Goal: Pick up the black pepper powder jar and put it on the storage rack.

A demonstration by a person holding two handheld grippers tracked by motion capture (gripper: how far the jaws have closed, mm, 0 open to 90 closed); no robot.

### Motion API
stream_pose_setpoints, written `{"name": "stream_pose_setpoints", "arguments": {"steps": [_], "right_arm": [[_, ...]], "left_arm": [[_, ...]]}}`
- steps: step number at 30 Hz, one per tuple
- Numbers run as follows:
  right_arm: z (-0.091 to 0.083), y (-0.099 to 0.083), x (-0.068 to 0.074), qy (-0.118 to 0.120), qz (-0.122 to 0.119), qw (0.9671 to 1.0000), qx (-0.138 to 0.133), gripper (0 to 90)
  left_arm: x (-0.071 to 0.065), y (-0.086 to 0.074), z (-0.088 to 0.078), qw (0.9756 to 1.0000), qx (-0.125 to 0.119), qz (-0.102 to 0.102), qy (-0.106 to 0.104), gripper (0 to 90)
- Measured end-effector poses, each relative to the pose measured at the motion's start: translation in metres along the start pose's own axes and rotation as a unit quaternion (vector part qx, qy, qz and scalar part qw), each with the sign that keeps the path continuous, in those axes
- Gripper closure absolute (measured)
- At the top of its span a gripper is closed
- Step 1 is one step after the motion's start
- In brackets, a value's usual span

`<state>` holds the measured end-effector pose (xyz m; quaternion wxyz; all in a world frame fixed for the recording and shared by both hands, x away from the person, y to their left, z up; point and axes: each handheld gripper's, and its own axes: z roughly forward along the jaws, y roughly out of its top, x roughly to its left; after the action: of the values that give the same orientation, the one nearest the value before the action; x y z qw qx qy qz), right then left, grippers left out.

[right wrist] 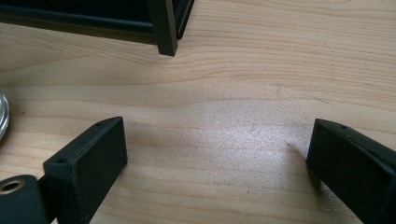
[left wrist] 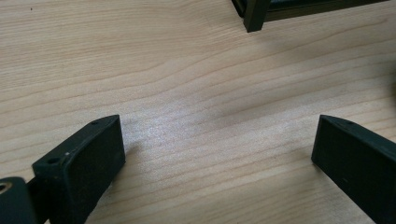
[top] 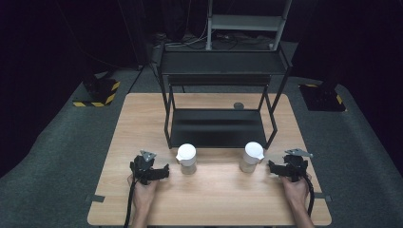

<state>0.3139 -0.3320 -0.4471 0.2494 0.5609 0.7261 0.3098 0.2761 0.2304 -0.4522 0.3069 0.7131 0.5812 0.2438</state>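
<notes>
— High view: what's in front of you, left to right?

— My left gripper [top: 164,171], jaws spread on nothing, beside the left white-lidded jar [top: 186,158]. Then the right white-lidded jar [top: 251,157], then my right gripper [top: 273,167], spread too.

— Why there?

— I judge each is lined up to grab its jar, before the black shelf rack [top: 216,128].

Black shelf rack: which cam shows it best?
High view: the whole black shelf rack stands at the table's far side, both tiers visible. The left gripper view and right gripper view catch just a foot and bottom edge.
</notes>
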Motion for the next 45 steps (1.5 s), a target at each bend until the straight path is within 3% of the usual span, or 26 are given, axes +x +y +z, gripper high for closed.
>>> {"name": "stream_pose_setpoints", "arguments": {"steps": [5, 12, 15, 28, 33, 45], "right_arm": [[0.000, 0.000, 0.000, 0.000, 0.000, 1.0000, 0.000, 4.4], [0.000, 0.000, 0.000, -0.001, 0.000, 1.0000, 0.000, 4.4], [0.000, 0.000, 0.001, -0.001, 0.001, 1.0000, 0.000, 4.4], [0.000, 0.000, 0.001, -0.001, 0.001, 1.0000, 0.000, 4.4], [0.000, 0.000, 0.001, -0.001, 0.001, 1.0000, 0.000, 4.4], [0.000, 0.000, 0.001, -0.002, 0.001, 1.0000, -0.001, 4.5]], "left_arm": [[0.001, 0.000, 0.000, 1.0000, 0.001, 0.005, -0.002, 1.6], [0.012, 0.003, -0.007, 0.9988, 0.015, 0.012, -0.046, 0.3], [0.010, -0.001, -0.015, 0.9974, 0.003, 0.026, -0.067, 0.4], [-0.008, -0.001, -0.022, 0.9910, -0.011, 0.071, -0.113, 1.2], [-0.014, 0.000, -0.017, 0.9891, -0.019, 0.068, -0.129, 1.7], [-0.025, 0.004, -0.011, 0.9870, -0.049, 0.059, -0.141, 4.1]]}}
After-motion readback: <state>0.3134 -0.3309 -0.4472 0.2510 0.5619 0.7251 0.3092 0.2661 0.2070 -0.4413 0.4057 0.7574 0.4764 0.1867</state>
